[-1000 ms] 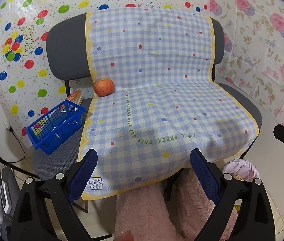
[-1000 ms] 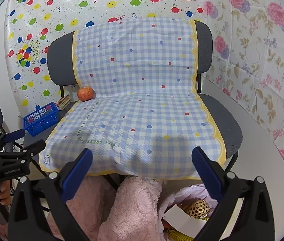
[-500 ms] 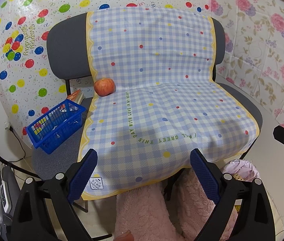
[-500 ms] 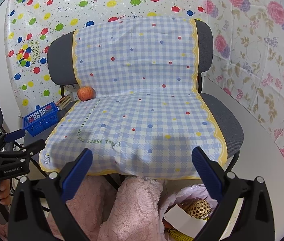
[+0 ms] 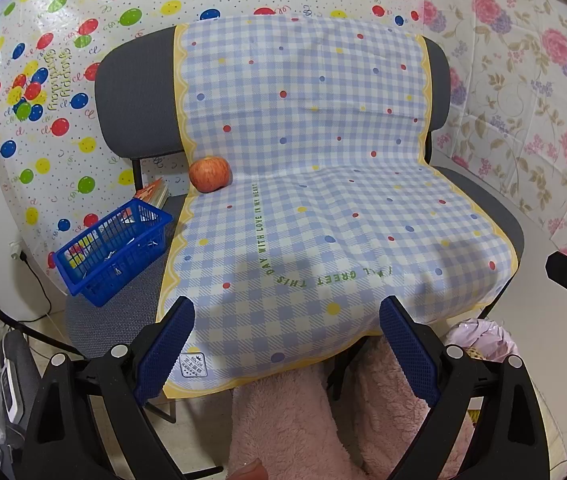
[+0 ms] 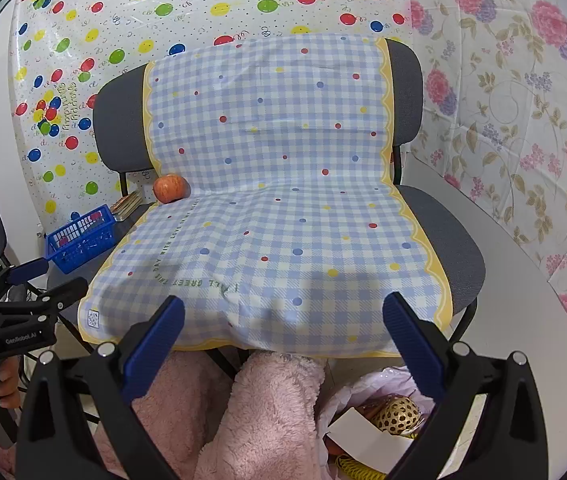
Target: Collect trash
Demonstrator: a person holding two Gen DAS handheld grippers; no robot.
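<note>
A red apple (image 5: pixel 209 173) (image 6: pixel 169 188) rests at the back left of the seat of a grey chair (image 5: pixel 135 96) (image 6: pixel 447 240), on a blue-and-white checked cloth (image 5: pixel 323 200) (image 6: pixel 275 220). My left gripper (image 5: pixel 286 344) hangs open before the cloth's front edge, empty. Just as open and empty, my right gripper (image 6: pixel 283 342) faces the same edge. A pink-lined trash bag (image 6: pixel 375 420) (image 5: pixel 483 338) with a white box and a spotted ball inside sits on the floor at the lower right.
A blue plastic basket (image 5: pixel 113 246) (image 6: pixel 81 238) holding small items sits on a second grey seat left of the chair, with a book stack (image 5: pixel 153 194) behind it. Pink fluffy-clad legs (image 6: pixel 267 416) lie below the grippers. Patterned sheets cover the walls.
</note>
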